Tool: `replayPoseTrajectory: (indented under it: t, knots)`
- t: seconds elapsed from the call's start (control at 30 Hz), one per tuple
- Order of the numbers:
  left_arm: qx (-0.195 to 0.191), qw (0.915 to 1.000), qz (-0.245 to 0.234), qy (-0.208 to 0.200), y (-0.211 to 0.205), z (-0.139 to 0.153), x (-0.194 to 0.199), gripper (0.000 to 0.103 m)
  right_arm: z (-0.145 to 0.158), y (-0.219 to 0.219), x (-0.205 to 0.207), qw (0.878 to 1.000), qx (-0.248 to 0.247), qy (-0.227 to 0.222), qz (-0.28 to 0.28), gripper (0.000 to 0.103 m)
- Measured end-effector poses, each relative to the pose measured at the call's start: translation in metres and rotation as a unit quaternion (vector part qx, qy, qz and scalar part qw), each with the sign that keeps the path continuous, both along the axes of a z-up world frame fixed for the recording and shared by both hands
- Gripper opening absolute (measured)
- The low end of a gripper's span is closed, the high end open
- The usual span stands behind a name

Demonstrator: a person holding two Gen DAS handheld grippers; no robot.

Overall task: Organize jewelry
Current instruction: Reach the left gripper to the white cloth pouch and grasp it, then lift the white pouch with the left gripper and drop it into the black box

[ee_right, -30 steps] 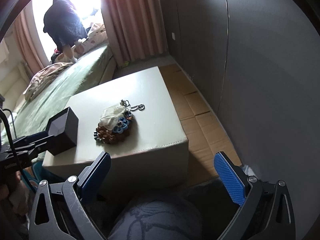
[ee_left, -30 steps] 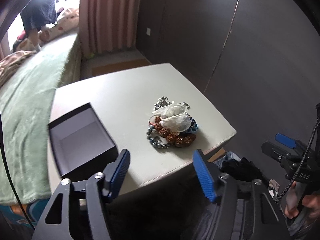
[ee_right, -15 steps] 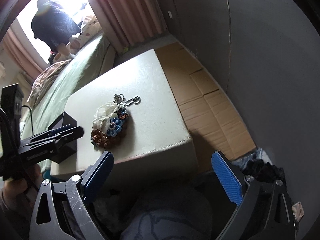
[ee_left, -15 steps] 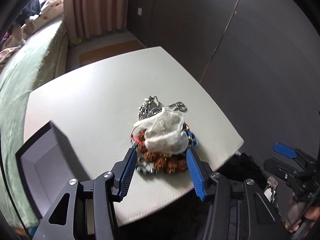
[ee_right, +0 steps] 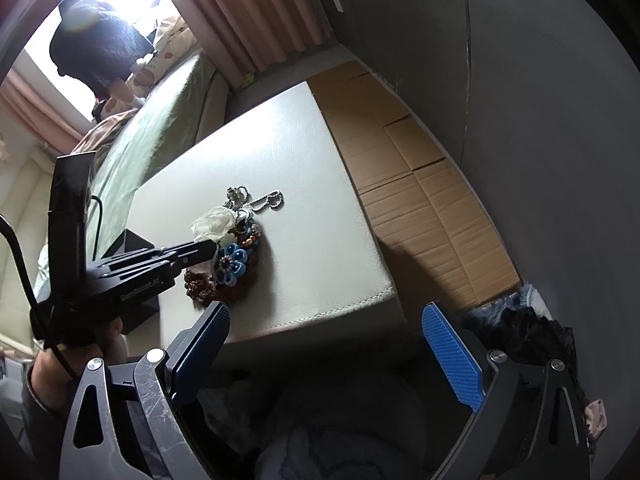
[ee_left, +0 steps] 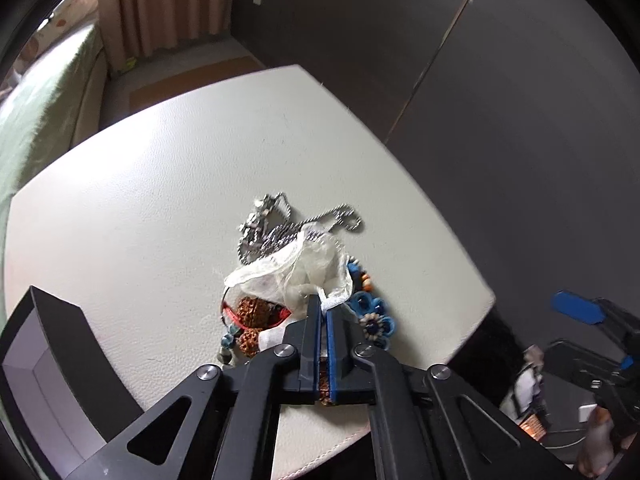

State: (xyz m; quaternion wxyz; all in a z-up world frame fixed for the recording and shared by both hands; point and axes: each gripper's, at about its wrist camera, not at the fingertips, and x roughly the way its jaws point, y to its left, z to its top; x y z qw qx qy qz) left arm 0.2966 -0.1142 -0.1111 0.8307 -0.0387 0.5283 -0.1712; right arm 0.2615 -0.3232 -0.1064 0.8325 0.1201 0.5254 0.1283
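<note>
White gauze pouch [ee_left: 308, 268] pinched in left fingers [ee_left: 314, 320] — right fingers [ee_right: 450, 350] wide, apart.

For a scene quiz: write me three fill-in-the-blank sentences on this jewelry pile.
The left gripper is shut on the ____ pouch.
The silver chain lies on the ____ side of the pile from the gripper.
The right gripper's fingers stand ____.

Missing: white; far; open
</note>
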Motion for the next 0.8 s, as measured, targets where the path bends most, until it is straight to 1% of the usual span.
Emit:
replayPoseTrajectory:
  t: [0.03,0.13,0.17,0.2,0.23,0.27,0.3,0.47,0.57,0.63,0.8]
  knots:
    - [-0.009,0.9999,0.0,-0.009,0.003,0.006,-0.003,0.0,0.0,0.001,0.0,1.0,0.002,0.001,0.002,0.098]
    - [-0.005,0.9995,-0.001,-0.032,0.013,0.025,-0.012,0.0,0.0,0.012,0.007,1.0,0.011,0.006,0.013,0.096]
    - [-0.01,0.9992,0.001,-0.039,0.017,0.032,-0.014,0.0,-0.001,0.017,0.01,1.0,0.015,0.009,0.018,0.091]
    - [-0.013,0.999,0.004,-0.043,0.021,0.038,-0.016,0.0,-0.002,0.022,0.013,0.999,0.018,0.015,0.023,0.083]
    - [-0.02,0.9985,0.012,-0.049,0.029,0.048,-0.018,0.0,-0.003,0.026,0.016,0.999,0.022,0.021,0.027,0.079]
    - [-0.022,0.9983,0.016,-0.052,0.033,0.053,-0.018,0.0,-0.005,0.033,0.021,0.999,0.027,0.029,0.034,0.072]
    - [-0.024,0.9978,0.023,-0.057,0.041,0.062,-0.02,0.0,-0.006,0.038,0.023,0.998,0.03,0.032,0.037,0.07]
    - [-0.026,0.9948,0.046,-0.087,0.072,0.095,-0.032,0.0,-0.012,0.064,0.039,0.997,0.032,0.048,0.053,0.07]
    - [-0.032,0.9927,0.06,-0.099,0.091,0.11,-0.04,0.0,-0.016,0.079,0.046,0.997,0.019,0.056,0.057,0.07]
    - [-0.031,0.9914,0.07,-0.107,0.103,0.116,-0.044,0.0,-0.021,0.086,0.05,0.996,0.018,0.066,0.058,0.07]
    - [-0.027,0.9887,0.094,-0.113,0.127,0.12,-0.048,0.0,-0.032,0.107,0.056,0.995,-0.01,0.084,0.058,0.07]
